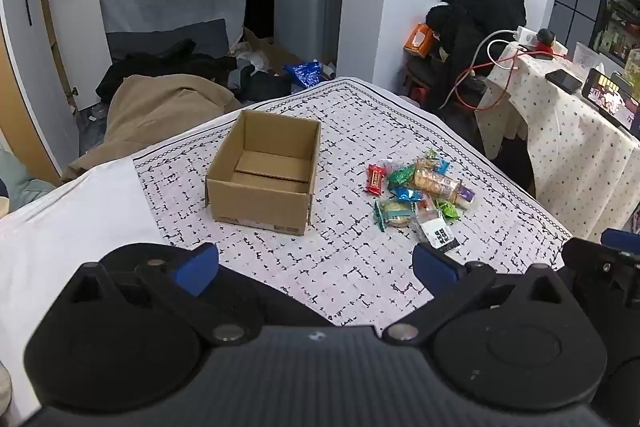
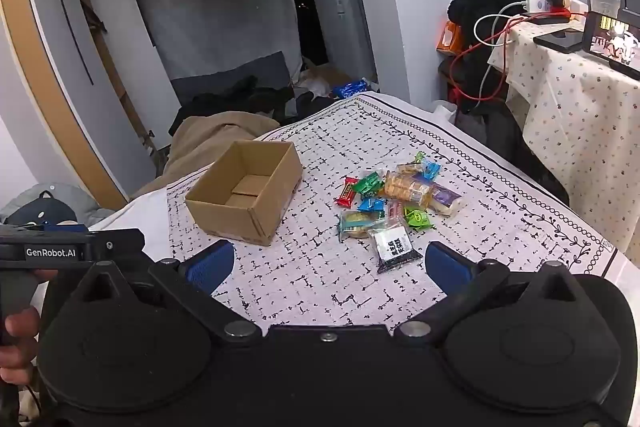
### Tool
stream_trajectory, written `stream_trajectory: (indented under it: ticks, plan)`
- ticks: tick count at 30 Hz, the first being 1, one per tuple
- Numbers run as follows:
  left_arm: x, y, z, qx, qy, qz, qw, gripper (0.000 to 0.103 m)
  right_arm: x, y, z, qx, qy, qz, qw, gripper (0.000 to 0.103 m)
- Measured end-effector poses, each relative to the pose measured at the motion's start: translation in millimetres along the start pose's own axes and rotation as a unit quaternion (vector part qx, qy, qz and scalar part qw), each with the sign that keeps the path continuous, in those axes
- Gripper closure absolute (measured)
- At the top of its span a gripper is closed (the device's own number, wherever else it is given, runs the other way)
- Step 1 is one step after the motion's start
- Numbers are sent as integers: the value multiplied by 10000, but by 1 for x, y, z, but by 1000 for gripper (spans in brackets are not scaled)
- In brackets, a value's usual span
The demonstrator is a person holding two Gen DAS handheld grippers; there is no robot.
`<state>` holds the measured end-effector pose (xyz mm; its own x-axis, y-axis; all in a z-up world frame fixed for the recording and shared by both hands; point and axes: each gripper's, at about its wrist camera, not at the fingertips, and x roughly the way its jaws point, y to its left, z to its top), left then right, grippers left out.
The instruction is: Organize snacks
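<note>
Nearest the left wrist camera, the left gripper (image 1: 316,269) has its blue-padded fingers (image 1: 196,269) spread wide with nothing between them, tipped down toward the patterned white cloth covering the desk (image 1: 348,279). The right gripper (image 2: 330,265) stands the same way, blue fingers (image 2: 212,267) wide and empty. At its 9 o'clock a hand (image 2: 16,343) grips the handle of the other tool. Both hover short of the goods, which reads as a starting pose: jaws open in readiness, nothing chosen yet.

Further out, at about 1 o'clock from the left gripper, lies the loose heap of wrapped snacks (image 1: 416,193). Its nearest piece is a clear packet with a black-and-white label (image 1: 438,233); behind it sit a teal-wrapped round biscuit (image 1: 394,214), a red candy bar (image 1: 376,179), green and blue sweets, and a long clear sleeve of crackers (image 1: 440,185). They overlap and touch, so singling one out will probably mean starting at the heap's edge.

At 11 o'clock from the heap, apart from it, stands the open brown cardboard box (image 1: 264,171), upright and empty but for its bottom flaps. It looks like the intended container, set close enough for short carries.

Beyond the desk are a heap of clothes on the floor and, at 2 o'clock, a side table under a dotted cloth (image 1: 576,147).
</note>
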<state>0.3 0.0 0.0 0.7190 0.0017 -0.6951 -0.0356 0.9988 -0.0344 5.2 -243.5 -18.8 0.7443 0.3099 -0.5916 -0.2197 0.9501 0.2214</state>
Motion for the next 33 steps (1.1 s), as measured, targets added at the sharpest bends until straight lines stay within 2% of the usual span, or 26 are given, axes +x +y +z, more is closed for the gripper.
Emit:
stream_trajectory:
  ticks: [10, 12, 17, 24, 33]
  plan:
    - [1, 8, 4, -64, -75, 115, 9999, 0, -6, 3, -2, -36, -50, -17, 10000, 0]
    - [-4, -8, -3, 54, -52, 14, 10000, 0, -6, 5, -2, -33, -53, -17, 10000, 0]
    - [-8, -15, -5, 45, -66, 8, 10000, 0, -7, 2, 1, -39, -59, -1, 10000, 0]
    - [-10, -2, 0, 10, -73, -38, 10000, 0, -10, 5, 3, -70, -71, 30, 9999, 0]
    - [-11, -4, -2, 54, -115, -36, 9999, 0, -11, 4, 1, -47, -64, 8, 10000, 0]
